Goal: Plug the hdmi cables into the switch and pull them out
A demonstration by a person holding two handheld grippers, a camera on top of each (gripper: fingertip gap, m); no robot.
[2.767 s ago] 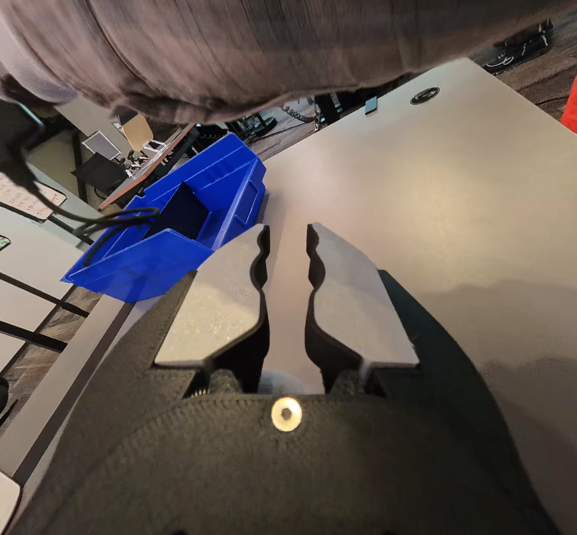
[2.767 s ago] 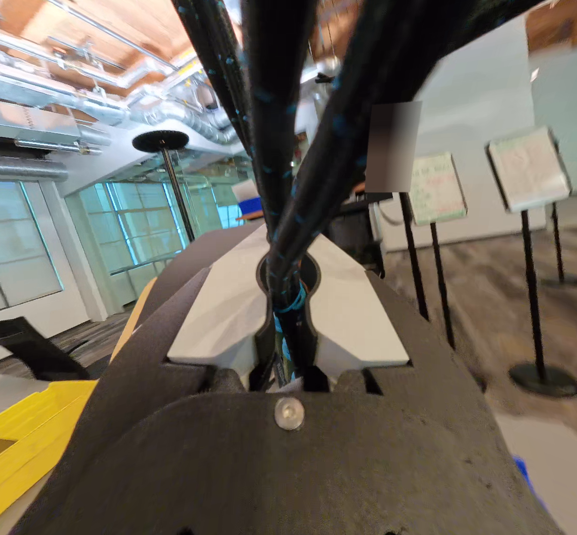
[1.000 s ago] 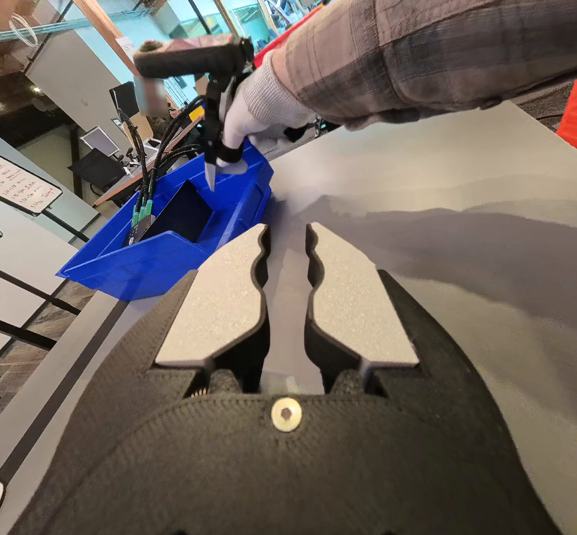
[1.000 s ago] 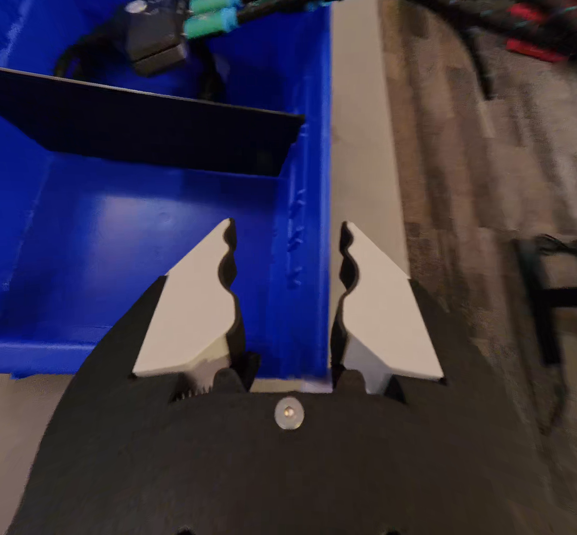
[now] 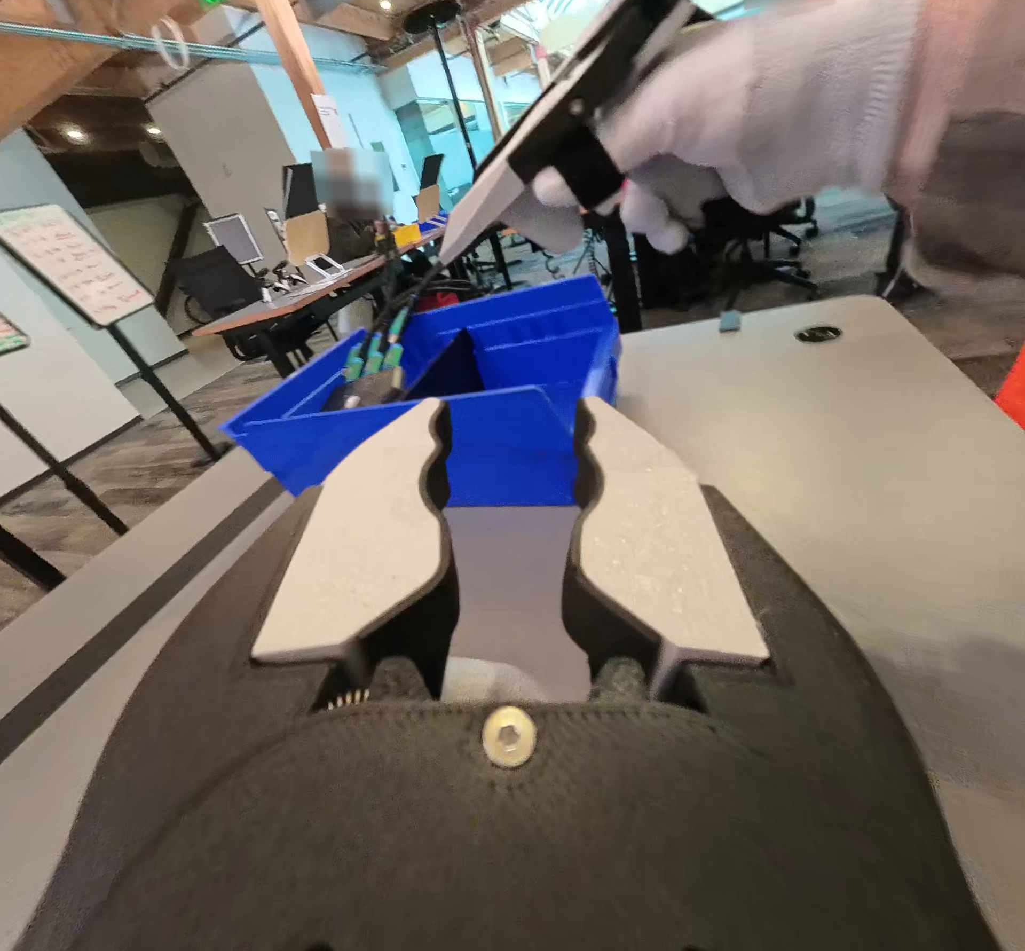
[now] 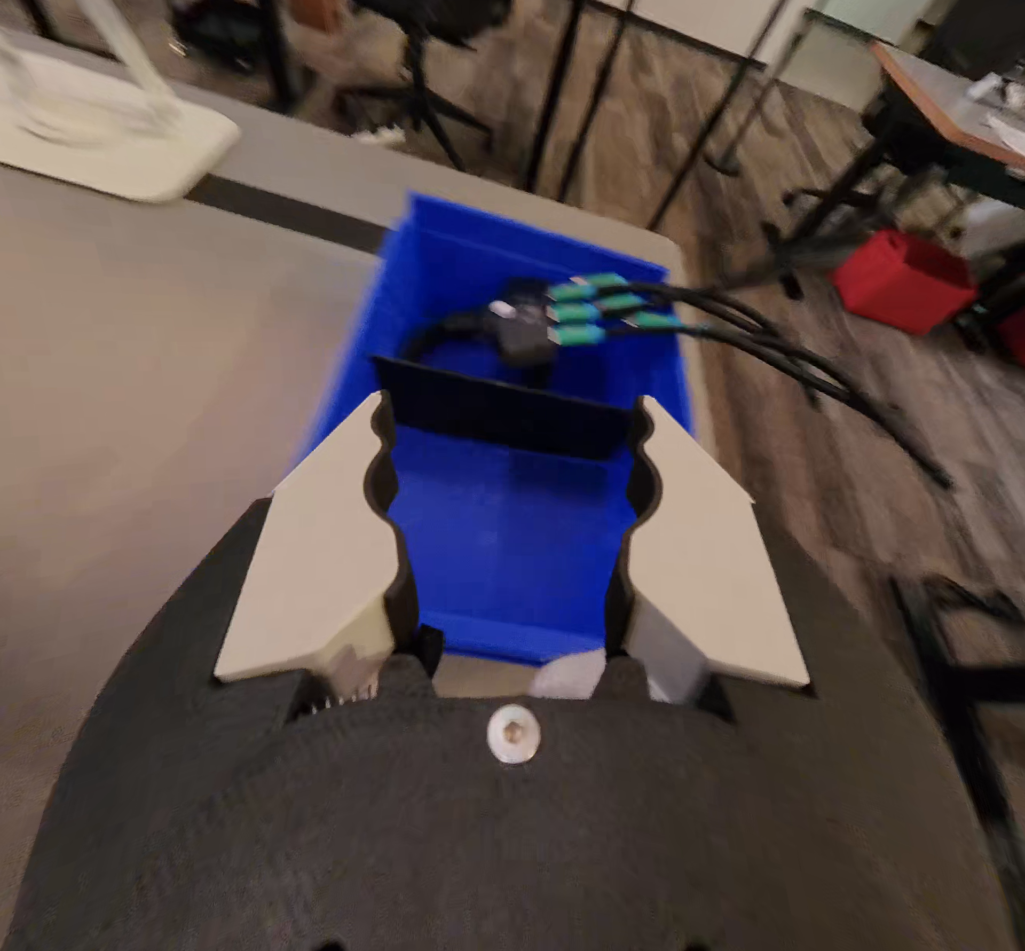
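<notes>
A: Left tongs [image 5: 510, 428]?
B: Held low over the grey desk [image 5: 776, 453], parted, with nothing between the pads. Pointed at the near wall of the blue bin [image 5: 499, 458], just ahead of the tips.

A: Right tongs [image 6: 510, 408]?
B: Spread wide and empty, poised above the near compartment of the blue bin [image 6: 499, 536]. Seen from the left wrist view as a grey finger slanting down from the upper right, gripped by a white-gloved hand [image 5: 765, 109].

A: Location of the switch?
B: Small dark switch [image 6: 521, 331] lying in the far compartment, beyond a black divider [image 6: 505, 419] crossing the bin ahead of the right tips. Also visible ahead and left of the left tongs [image 5: 360, 397].

A: And the hdmi cables?
B: Several teal-ended plugs [image 6: 577, 314] bunched against the right side of the switch; whether seated could not be told through the blur. Black hdmi cables [image 6: 776, 347] trailed over the right-hand bin wall and off past the desk edge, well right of the tongs.

A: Anything else nearby?
B: White flat object [image 6: 111, 147] on the desk, far to the left, blurred. Red box [image 6: 898, 286] on the floor, far right.
</notes>
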